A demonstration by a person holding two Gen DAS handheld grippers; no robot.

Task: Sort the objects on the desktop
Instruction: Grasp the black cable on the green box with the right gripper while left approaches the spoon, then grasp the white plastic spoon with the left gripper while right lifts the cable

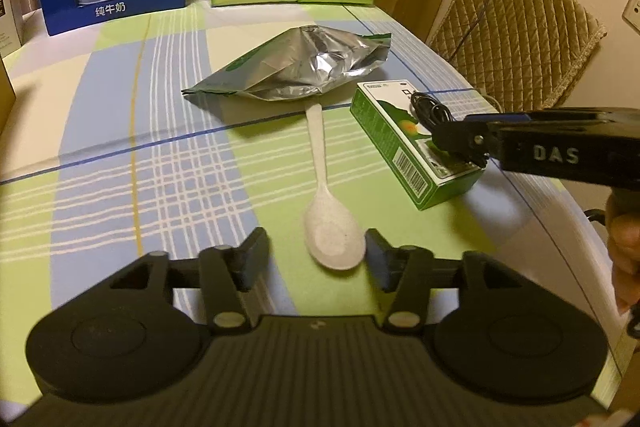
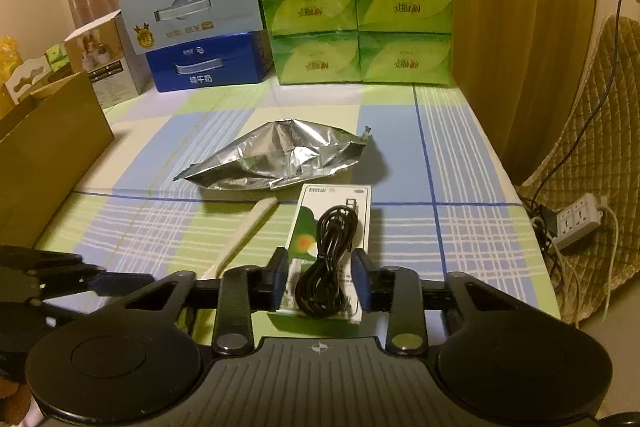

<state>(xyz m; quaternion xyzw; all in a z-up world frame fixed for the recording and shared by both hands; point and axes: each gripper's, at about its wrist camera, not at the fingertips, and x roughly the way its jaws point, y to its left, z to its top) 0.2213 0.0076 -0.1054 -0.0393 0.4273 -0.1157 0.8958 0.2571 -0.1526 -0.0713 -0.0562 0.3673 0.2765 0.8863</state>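
Note:
A white plastic spoon (image 1: 320,187) lies on the checked tablecloth with its bowl toward me. My left gripper (image 1: 316,259) is open around the bowl; the right finger touches the bowl's rim and the left one stands apart. Behind the spoon's handle lies a crumpled silver foil bag (image 1: 296,67). A green carton (image 2: 308,227) lies to the right with a coiled black cable (image 2: 324,279) on top. My right gripper (image 2: 320,279) hovers over the carton's near end, open, its blue pads close on either side of the cable coil without visibly pressing it.
Green tissue packs (image 2: 356,3) and blue milk cartons (image 2: 204,67) line the far edge. A brown cardboard box (image 2: 48,155) stands at the left. Beyond the table's right edge are a quilted chair (image 1: 512,27) and a power strip (image 2: 576,219).

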